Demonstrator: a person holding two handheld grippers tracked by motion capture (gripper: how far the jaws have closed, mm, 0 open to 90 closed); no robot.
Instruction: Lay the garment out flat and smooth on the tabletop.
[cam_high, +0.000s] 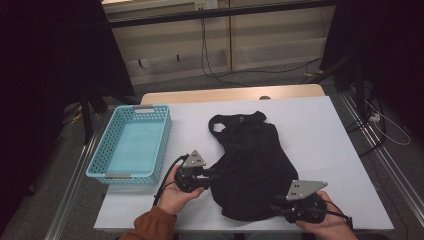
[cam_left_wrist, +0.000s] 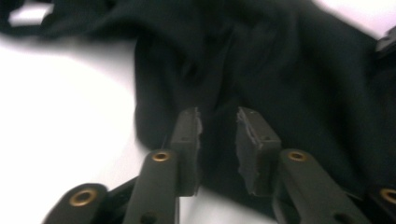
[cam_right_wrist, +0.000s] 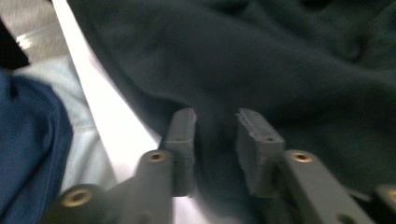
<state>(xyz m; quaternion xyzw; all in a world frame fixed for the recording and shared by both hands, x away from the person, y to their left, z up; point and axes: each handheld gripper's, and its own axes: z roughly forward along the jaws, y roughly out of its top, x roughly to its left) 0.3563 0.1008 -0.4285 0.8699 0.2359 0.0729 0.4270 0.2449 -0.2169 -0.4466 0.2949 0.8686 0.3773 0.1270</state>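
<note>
1. Nearest the high camera, both hands came in from the bottom edge, each holding a gripper against the lower part of the black garment (cam_high: 250, 165).
2. My left gripper (cam_high: 206, 176) sat at the garment's lower left edge. In the left gripper view its jaws stood narrowly apart, with dark cloth in the gap (cam_left_wrist: 218, 140). I could not see the pads pressing on the cloth.
3. My right gripper (cam_high: 276, 208) sat at the garment's lower right hem, close to the table's near edge. In the right gripper view its jaws also stood a narrow way apart over the cloth (cam_right_wrist: 215, 140), with a fold between them but not pinched.
4. I saw the garment lying crumpled in the middle of the white table (cam_high: 310, 130), with its straps towards the far side.
5. I saw a light blue basket (cam_high: 102, 155) on the left of the table, near the garment but not touching it.
</note>
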